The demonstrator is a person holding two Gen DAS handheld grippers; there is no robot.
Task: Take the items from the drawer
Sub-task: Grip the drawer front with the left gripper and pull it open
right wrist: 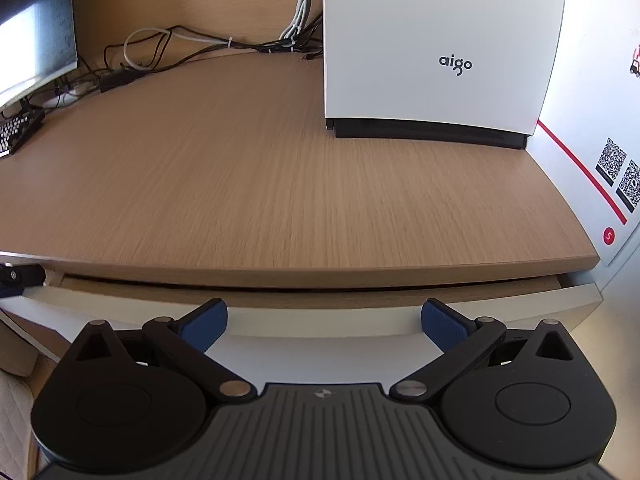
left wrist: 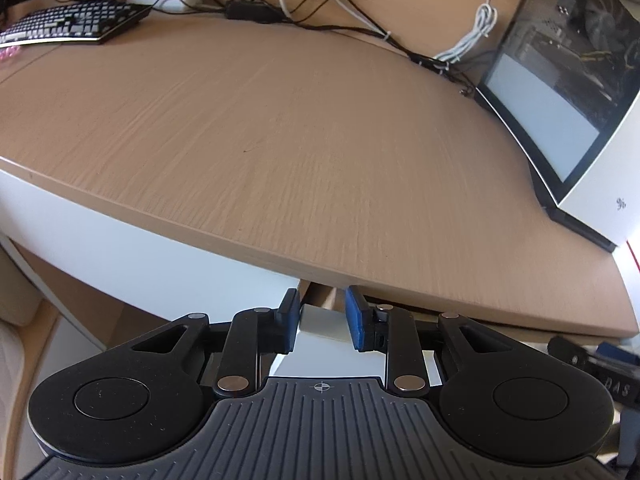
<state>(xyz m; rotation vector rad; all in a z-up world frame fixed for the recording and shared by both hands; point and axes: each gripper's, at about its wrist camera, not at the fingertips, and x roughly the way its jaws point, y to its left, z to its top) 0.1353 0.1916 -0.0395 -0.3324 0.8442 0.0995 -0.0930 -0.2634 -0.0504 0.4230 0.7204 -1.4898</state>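
A white drawer front (right wrist: 320, 322) sits just below the wooden desk top (right wrist: 240, 180), pulled out a little so a narrow dark gap shows above it. Its inside and any items are hidden. In the left wrist view my left gripper (left wrist: 322, 314) has its blue pads pressed on both sides of the drawer front's (left wrist: 320, 326) left end, shut on it. My right gripper (right wrist: 323, 314) is held wide open in front of the middle of the drawer front, with nothing between its fingers. The left gripper's black body (right wrist: 16, 276) shows at the drawer's left end.
A white aigo computer case (right wrist: 432, 40) stands at the desk's back right, its glass side (left wrist: 560, 92) facing left. Cables (left wrist: 320, 0), a keyboard (left wrist: 68, 24) and a monitor (right wrist: 32, 32) line the back. A white wall with QR codes (right wrist: 616, 172) borders the right.
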